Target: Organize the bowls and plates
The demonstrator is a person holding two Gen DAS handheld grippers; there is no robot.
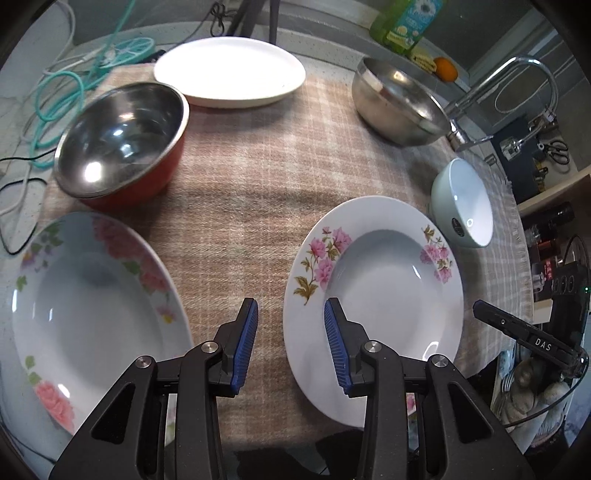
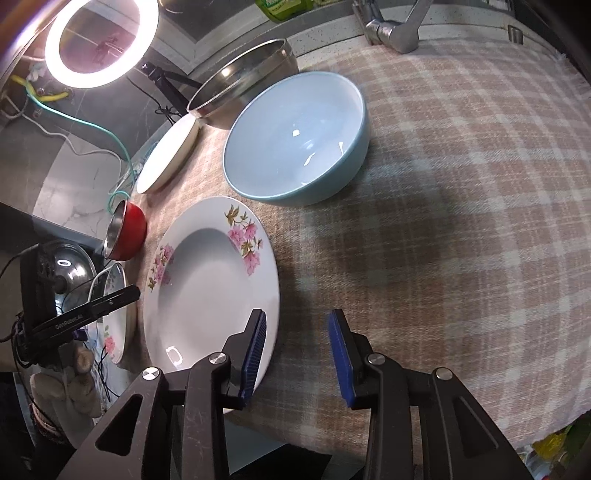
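A small floral plate lies on the checked cloth. My left gripper is open and straddles the plate's left rim without pressing on it. My right gripper is open at the opposite rim, its left finger over the plate's edge. A larger floral plate lies to the left. Behind it stands a red bowl with a steel inside. Further back are a plain white plate and a steel bowl. A light blue bowl stands nearest the small plate.
A faucet rises at the cloth's far edge. A green bottle and an orange stand behind. Cables lie at the left and a ring light glows there. Bare cloth spreads right of the blue bowl.
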